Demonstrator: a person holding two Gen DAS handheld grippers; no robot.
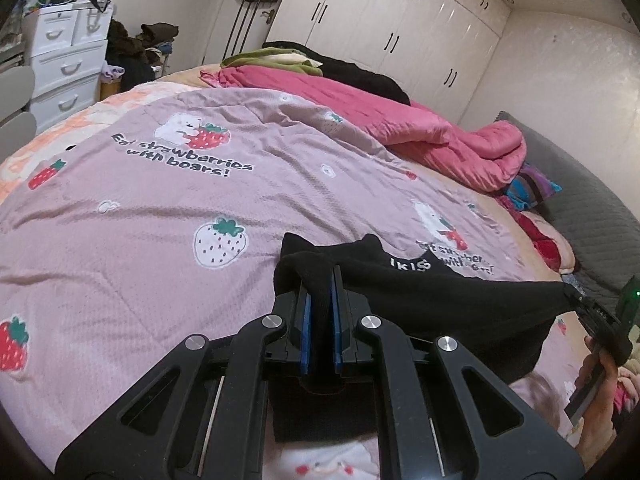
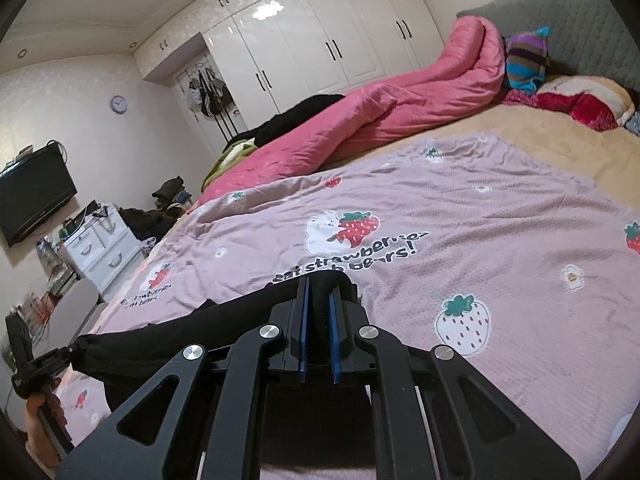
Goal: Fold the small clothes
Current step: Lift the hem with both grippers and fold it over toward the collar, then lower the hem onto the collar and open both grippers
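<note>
A small black garment (image 1: 452, 300) with white lettering hangs stretched between my two grippers, a little above the pink strawberry bedspread (image 1: 160, 208). My left gripper (image 1: 320, 280) is shut on one end of it, black cloth bunched between the blue pads. My right gripper (image 2: 319, 288) is shut on the other end, and it also shows at the right edge of the left wrist view (image 1: 576, 296). In the right wrist view the garment (image 2: 160, 340) runs leftward to my left gripper (image 2: 80, 346). The cloth sags below both grippers.
A rolled pink duvet (image 1: 420, 128) and dark clothes (image 1: 360, 72) lie along the bed's far side. Pillows (image 2: 580, 100) and a grey headboard (image 2: 580, 12) are at the bed's head. White drawers (image 1: 64, 68) stand beyond the foot; white wardrobes (image 1: 400, 28) line the wall.
</note>
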